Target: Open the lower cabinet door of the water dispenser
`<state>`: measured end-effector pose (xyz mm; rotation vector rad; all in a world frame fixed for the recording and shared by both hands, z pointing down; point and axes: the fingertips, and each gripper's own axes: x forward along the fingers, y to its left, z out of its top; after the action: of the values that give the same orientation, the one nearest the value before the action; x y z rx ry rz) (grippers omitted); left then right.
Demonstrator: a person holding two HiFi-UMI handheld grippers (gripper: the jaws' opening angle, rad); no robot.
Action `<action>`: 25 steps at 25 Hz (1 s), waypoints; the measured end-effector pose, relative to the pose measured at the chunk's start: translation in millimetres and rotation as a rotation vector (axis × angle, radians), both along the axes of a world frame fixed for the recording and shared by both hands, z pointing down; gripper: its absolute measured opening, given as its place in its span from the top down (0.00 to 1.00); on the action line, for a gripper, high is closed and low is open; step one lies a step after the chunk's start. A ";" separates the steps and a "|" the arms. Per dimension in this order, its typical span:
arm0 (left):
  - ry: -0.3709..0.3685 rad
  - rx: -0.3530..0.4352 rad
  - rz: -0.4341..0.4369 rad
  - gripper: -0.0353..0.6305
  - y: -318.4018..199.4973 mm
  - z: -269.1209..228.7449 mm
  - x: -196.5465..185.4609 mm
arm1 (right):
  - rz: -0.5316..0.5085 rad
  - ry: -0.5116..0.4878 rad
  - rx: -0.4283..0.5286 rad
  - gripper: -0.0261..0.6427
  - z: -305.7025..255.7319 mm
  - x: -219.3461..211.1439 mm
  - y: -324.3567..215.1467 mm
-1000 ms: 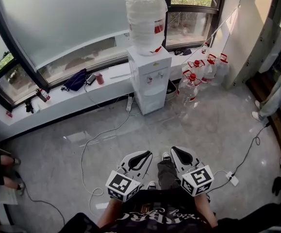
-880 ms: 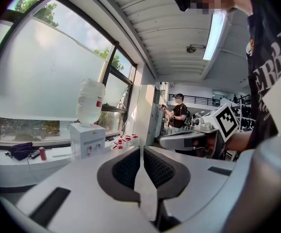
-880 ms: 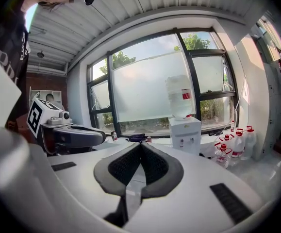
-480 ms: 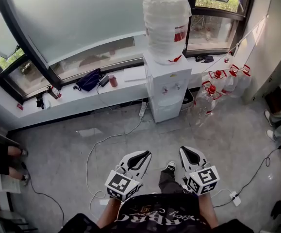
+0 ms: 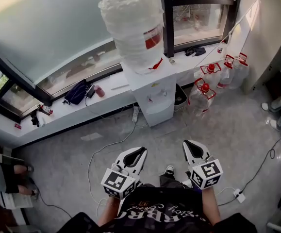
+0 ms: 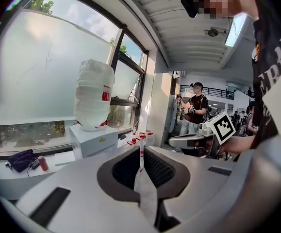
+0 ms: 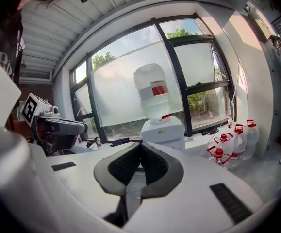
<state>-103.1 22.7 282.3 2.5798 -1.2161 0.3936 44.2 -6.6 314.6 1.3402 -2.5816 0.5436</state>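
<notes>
The white water dispenser (image 5: 152, 93) stands against the window sill with a wrapped bottle (image 5: 133, 28) on top. Its lower cabinet door (image 5: 159, 114) is closed and faces me. Both grippers are held low in front of my body, well short of the dispenser, with bare floor between. My left gripper (image 5: 134, 154) is shut with nothing in it, and my right gripper (image 5: 192, 148) is shut and empty too. In the left gripper view the dispenser (image 6: 94, 141) lies ahead to the left of the gripper (image 6: 141, 150). In the right gripper view the dispenser (image 7: 163, 130) is straight ahead of the gripper (image 7: 140, 155).
Several red-capped water jugs (image 5: 209, 81) and a dark bin (image 5: 180, 96) stand right of the dispenser. A power strip (image 5: 135, 113) and a cable (image 5: 101, 149) lie on the floor to its left. Another power strip (image 5: 238, 194) lies at the right. A seated person (image 5: 4, 176) is at the far left.
I have walked toward the dispenser, which now looms larger and nearer in the head view. Both grippers came forward with me and stayed shut.
</notes>
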 end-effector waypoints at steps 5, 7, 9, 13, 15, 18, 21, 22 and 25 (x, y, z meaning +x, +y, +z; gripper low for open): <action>-0.005 -0.041 0.011 0.91 -31.0 2.9 26.1 | 0.019 -0.015 -0.026 0.94 11.7 25.2 -28.5; -0.013 -0.056 0.031 0.91 -38.2 5.9 33.9 | 0.030 -0.016 -0.036 0.94 17.0 33.2 -35.8; -0.019 -0.071 0.053 0.91 -44.5 10.3 40.5 | 0.046 -0.021 -0.049 0.94 23.2 40.4 -41.5; -0.034 -0.103 0.095 0.91 -60.4 25.4 51.4 | 0.077 -0.020 -0.082 0.94 41.3 52.1 -49.5; -0.042 -0.111 0.128 0.91 -73.1 34.5 57.9 | 0.090 -0.013 -0.097 0.94 52.2 56.3 -56.7; -0.057 -0.102 0.179 0.91 -101.2 47.1 68.0 | 0.111 -0.003 -0.110 0.94 67.9 60.9 -73.9; -0.063 -0.073 0.227 0.91 -135.4 57.8 78.4 | 0.121 0.014 -0.110 0.94 83.1 63.7 -99.0; -0.066 -0.060 0.248 0.91 -147.3 62.5 82.9 | 0.121 0.024 -0.107 0.94 89.3 64.7 -110.1; -0.089 -0.037 0.320 0.91 -181.0 82.1 96.4 | 0.118 0.044 -0.102 0.94 112.4 66.0 -148.0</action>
<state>-6.7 -158.3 364.3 2.7527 -0.8099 0.5939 110.2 -154.7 427.0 1.4592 -2.4172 0.6474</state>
